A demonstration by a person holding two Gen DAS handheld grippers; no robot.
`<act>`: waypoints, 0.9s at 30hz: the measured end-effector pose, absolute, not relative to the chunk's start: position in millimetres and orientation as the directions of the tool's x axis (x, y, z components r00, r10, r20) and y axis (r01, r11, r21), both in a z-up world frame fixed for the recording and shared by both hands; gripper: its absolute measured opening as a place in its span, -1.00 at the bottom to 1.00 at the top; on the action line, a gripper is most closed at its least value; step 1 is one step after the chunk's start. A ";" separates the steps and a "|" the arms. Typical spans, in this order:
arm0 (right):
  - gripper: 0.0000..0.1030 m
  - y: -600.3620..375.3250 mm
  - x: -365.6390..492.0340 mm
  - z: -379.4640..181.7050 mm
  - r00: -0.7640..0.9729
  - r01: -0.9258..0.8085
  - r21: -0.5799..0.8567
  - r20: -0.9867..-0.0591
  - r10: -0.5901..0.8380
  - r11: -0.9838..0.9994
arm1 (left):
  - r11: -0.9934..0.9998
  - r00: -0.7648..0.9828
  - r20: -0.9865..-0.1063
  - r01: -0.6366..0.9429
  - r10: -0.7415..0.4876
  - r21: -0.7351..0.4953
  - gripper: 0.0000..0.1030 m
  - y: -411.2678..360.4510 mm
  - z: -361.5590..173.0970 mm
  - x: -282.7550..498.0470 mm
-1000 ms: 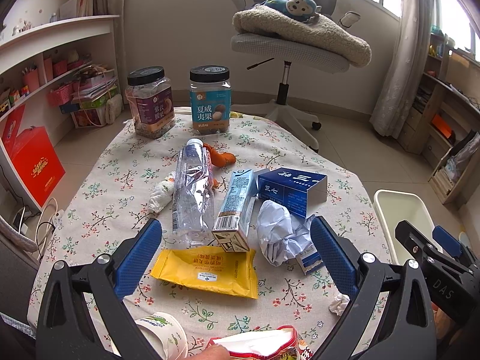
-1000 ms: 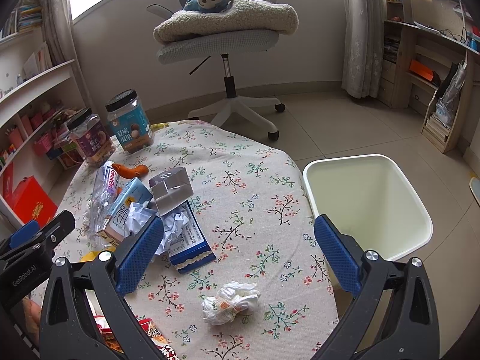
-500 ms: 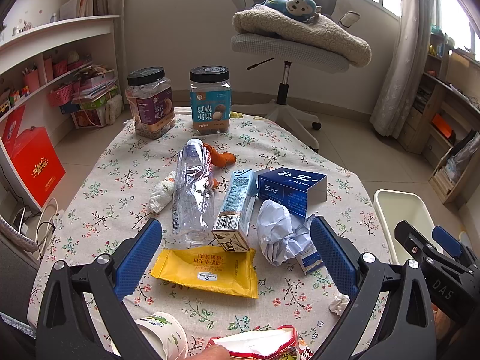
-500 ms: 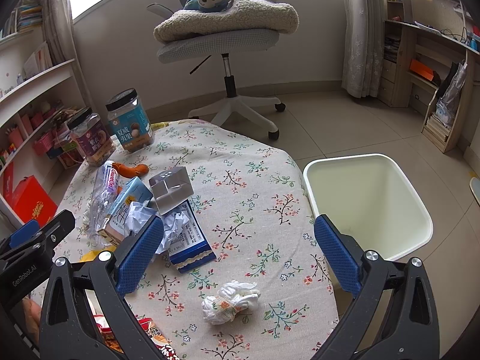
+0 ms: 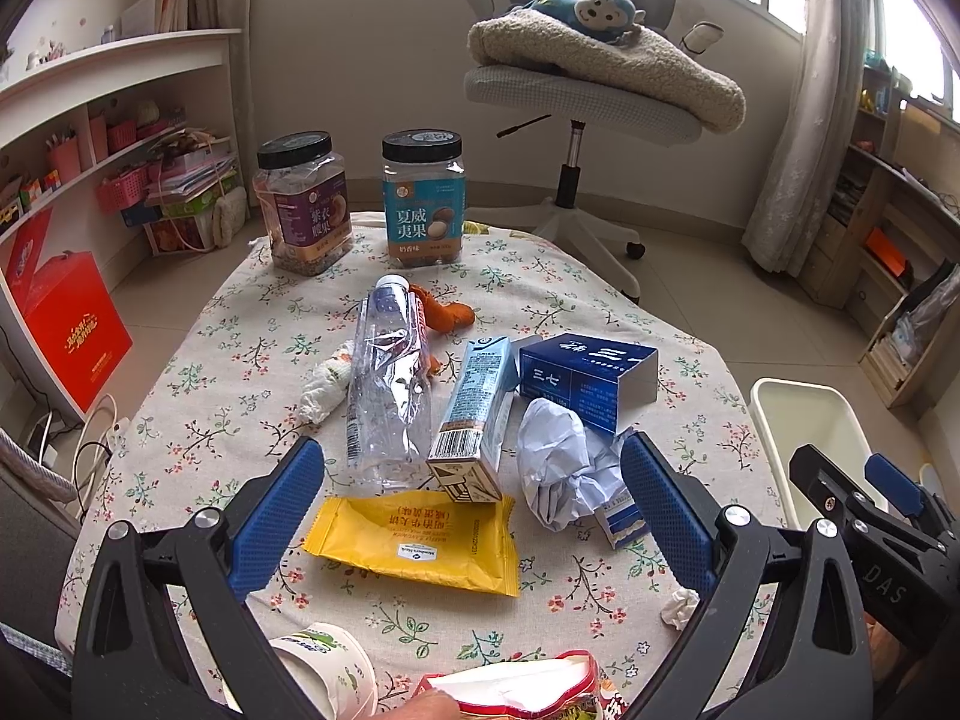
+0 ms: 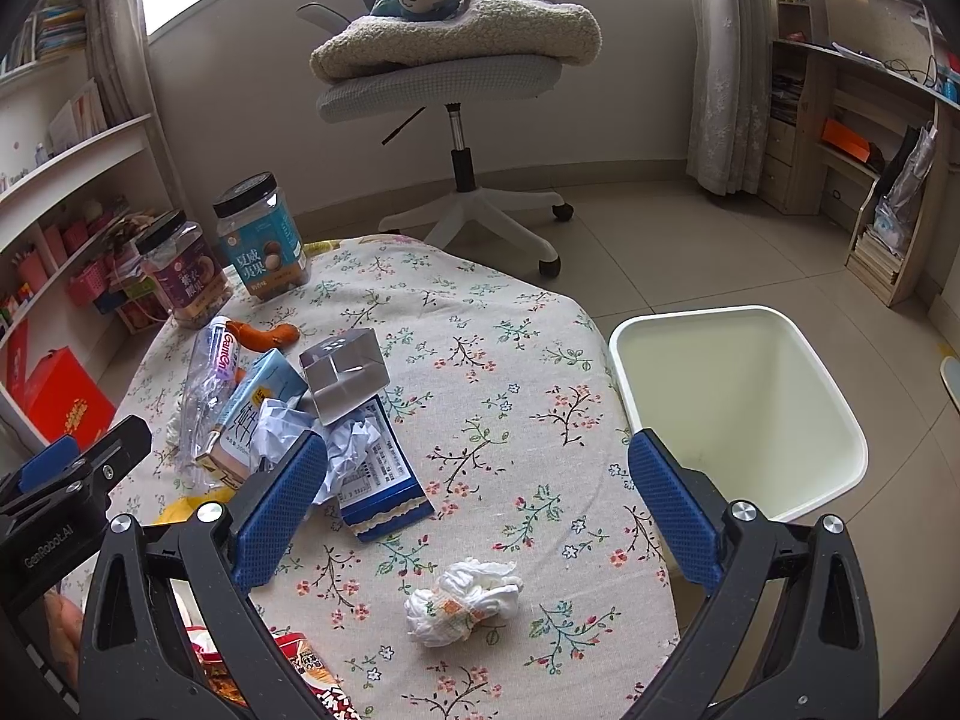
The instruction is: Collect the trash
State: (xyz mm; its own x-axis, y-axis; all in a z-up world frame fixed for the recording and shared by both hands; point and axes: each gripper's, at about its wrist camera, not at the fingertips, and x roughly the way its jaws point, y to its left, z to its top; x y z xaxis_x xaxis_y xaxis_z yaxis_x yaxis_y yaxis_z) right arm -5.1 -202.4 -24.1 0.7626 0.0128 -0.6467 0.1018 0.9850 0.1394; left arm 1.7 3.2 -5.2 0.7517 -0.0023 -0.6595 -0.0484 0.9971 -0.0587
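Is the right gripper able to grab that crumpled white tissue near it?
Probably yes. The right gripper is open, and the tissue lies alone on bare tablecloth just ahead, between its fingers. Nothing sits on it or blocks the way; the blue box lies apart to the left.

Paper cup [image 5: 327,669] and red snack bag [image 5: 528,687] run off the left wrist view's bottom edge, partly behind the left gripper's [image 5: 472,504] frame, with only a fingertip [image 5: 435,708] of a person showing there. Yellow wrapper [image 6: 174,507] is mostly hidden in the right wrist view behind the other gripper's body, and crumpled paper [image 6: 282,420] and blue booklet [image 6: 384,483] are partly covered by the right gripper's [image 6: 478,507] left finger. Bin [image 5: 801,420] is part blocked by gripper parts in the left view; small print on the milk carton [image 5: 477,414] is unreadable.
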 end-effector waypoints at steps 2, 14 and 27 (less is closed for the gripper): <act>0.87 -202.9 -4.5 -23.6 0.763 0.102 0.139 -0.647 0.012 0.985 | 0.997 0.752 -0.659 -0.049 -0.002 -0.059 0.87 3.3 -5.1 1.6; 0.87 -202.3 -5.1 -23.5 0.761 0.101 0.139 -0.648 0.013 0.985 | 0.997 0.751 -0.660 -0.049 -0.002 -0.059 0.87 3.3 -5.2 1.7; 0.87 -196.5 3.4 -25.6 0.729 0.092 0.125 -0.684 0.019 0.988 | 0.996 0.725 -0.688 -0.050 -0.014 -0.072 0.87 15.4 -5.7 9.7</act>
